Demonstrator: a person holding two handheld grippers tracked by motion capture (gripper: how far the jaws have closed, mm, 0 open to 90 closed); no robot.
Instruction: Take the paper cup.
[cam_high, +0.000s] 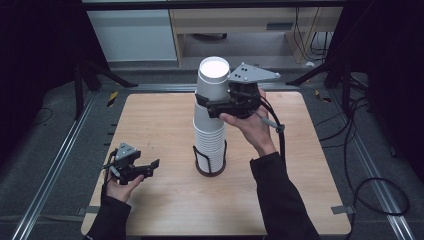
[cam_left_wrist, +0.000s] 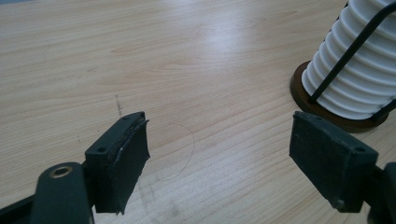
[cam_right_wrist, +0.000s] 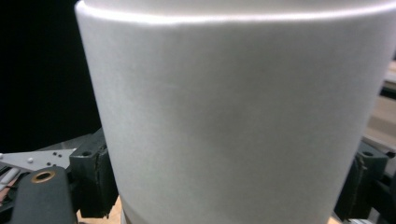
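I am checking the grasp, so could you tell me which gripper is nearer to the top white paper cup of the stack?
Right. The right gripper has its jaws on either side of the top white paper cup; the left gripper is open, low over the table, apart from the stack.

Top cup (cam_right_wrist: 233, 116): rim cut off at 12 o'clock, base at 6, in the right gripper view. Cup stack (cam_left_wrist: 359, 65): cropped at 1 o'clock in the left gripper view. Right hand-held gripper (cam_high: 212, 102): far jaw hidden behind cup.
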